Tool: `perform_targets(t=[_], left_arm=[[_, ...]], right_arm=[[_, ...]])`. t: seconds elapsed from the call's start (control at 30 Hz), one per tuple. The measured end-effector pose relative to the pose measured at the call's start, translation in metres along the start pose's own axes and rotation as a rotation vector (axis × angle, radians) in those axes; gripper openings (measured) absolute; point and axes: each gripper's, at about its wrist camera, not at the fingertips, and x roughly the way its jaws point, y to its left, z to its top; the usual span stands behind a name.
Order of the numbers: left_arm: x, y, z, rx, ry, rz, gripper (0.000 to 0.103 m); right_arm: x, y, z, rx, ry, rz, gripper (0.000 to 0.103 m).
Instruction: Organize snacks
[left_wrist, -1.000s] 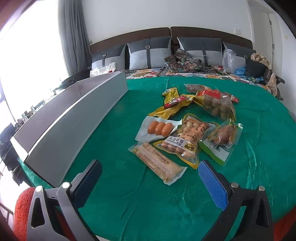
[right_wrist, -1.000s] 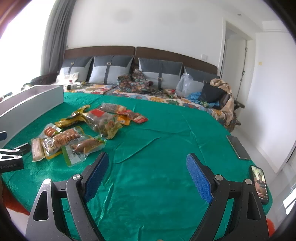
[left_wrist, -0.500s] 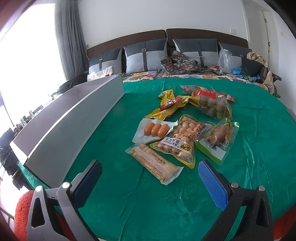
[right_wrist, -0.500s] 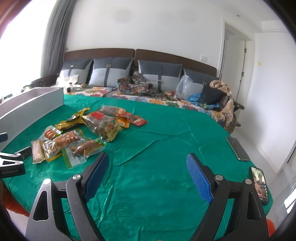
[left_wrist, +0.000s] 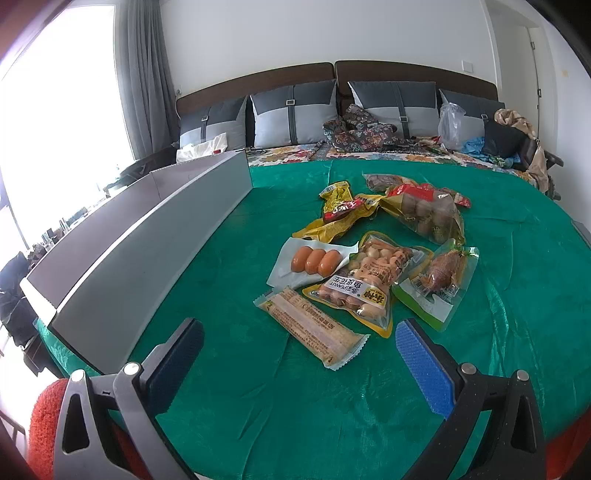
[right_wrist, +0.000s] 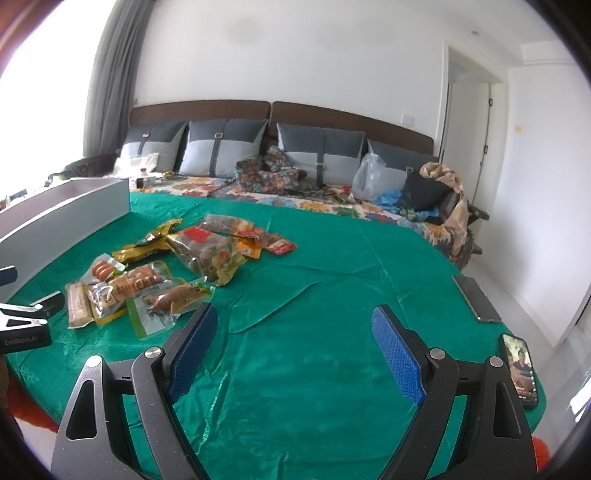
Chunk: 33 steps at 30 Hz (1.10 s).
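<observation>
Seven snack packets (left_wrist: 369, 288) can be counted in one cluster, though an eighth may hide under the far ones. One grey box (left_wrist: 147, 251) stands beside them, and two phones (right_wrist: 476, 299) lie apart. Four grey cushions (right_wrist: 225, 147) line the headboard.

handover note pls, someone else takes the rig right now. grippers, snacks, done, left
Left gripper: open, empty, just short of the long bar pack.
Right gripper: open, empty, over bare green cloth.
Snacks: all in one loose pile mid-table; grey box beside it on the left.
Done: nothing visibly sorted; box inside hidden.
Left: move every pack, probably bar first.
</observation>
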Motion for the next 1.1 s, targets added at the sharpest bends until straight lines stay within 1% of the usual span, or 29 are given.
perform_targets(t=[1.1], left_arm=[[0.0063,0.0061,-0.0031,-0.026,0.003,0.007,0.103]], right_arm=[[0.0045,0.0022,-0.0041,-0.002,0.013,0.011,0.088]])
